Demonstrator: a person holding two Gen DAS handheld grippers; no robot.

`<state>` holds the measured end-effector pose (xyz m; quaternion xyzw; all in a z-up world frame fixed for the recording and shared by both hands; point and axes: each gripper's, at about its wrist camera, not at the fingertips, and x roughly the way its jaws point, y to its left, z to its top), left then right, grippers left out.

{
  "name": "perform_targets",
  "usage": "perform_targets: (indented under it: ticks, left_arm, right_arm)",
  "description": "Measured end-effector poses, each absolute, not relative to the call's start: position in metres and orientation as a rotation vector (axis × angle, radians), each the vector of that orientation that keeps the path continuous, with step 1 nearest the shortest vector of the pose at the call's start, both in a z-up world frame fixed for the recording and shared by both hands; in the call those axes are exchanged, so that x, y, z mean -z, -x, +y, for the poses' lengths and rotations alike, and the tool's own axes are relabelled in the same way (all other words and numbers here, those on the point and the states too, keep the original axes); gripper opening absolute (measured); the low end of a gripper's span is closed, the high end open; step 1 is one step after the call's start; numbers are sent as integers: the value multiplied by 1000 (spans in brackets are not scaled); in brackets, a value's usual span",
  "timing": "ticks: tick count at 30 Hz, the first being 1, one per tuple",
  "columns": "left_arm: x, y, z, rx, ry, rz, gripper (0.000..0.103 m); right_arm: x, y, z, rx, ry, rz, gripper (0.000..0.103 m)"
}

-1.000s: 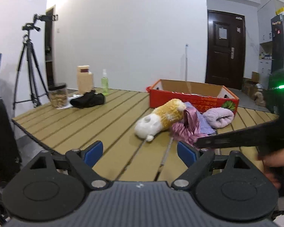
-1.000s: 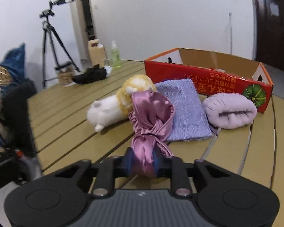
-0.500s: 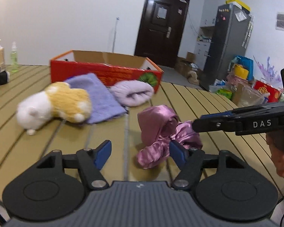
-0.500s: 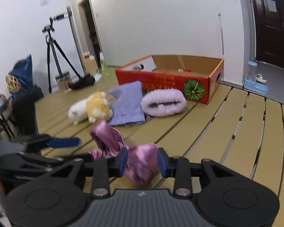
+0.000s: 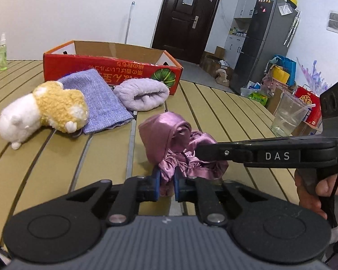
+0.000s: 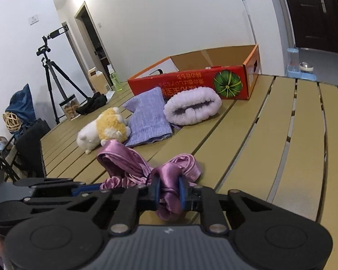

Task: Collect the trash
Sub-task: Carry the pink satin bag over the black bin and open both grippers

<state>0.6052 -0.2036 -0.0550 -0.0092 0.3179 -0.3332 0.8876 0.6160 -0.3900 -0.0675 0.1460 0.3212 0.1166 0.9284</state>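
Observation:
A crumpled pink satin cloth (image 5: 169,135) lies on the slatted wooden table (image 5: 214,108) in front of me; it also shows in the right wrist view (image 6: 124,162). My left gripper (image 5: 166,183) is shut on its near edge. My right gripper (image 6: 168,187) is shut on another fold of the same cloth; its arm comes in from the right in the left wrist view (image 5: 205,151). An open red cardboard box (image 5: 110,69) stands behind, also in the right wrist view (image 6: 198,83).
A yellow-white plush toy (image 5: 42,110), a blue woven cloth (image 5: 97,99) and a rolled lilac fleece (image 5: 142,94) lie before the box. A clear plastic cup (image 5: 288,114) stands at the table's right edge. A spray bottle (image 5: 2,51) and a tripod (image 6: 51,76) stand far left.
My right gripper has dragged the pink cloth away from the toy toward the near edge. My left gripper swung right and closed on the cloth.

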Motion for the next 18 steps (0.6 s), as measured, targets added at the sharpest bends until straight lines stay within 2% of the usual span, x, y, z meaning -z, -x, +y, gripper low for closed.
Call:
perform_targets:
  ticks: [4, 9, 14, 18]
  left_arm:
    - [29, -581, -182, 670, 29, 598, 11]
    - [9, -534, -98, 543, 79, 558, 11]
    - [15, -490, 16, 356, 120, 593, 11]
    - [43, -470, 86, 240, 189, 667, 11]
  right_arm:
    - [39, -598, -373, -257, -264, 623, 11]
    - [6, -582, -304, -387, -222, 599, 11]
    - [9, -580, -183, -566, -163, 640, 11]
    - [32, -580, -93, -675, -115, 722, 11]
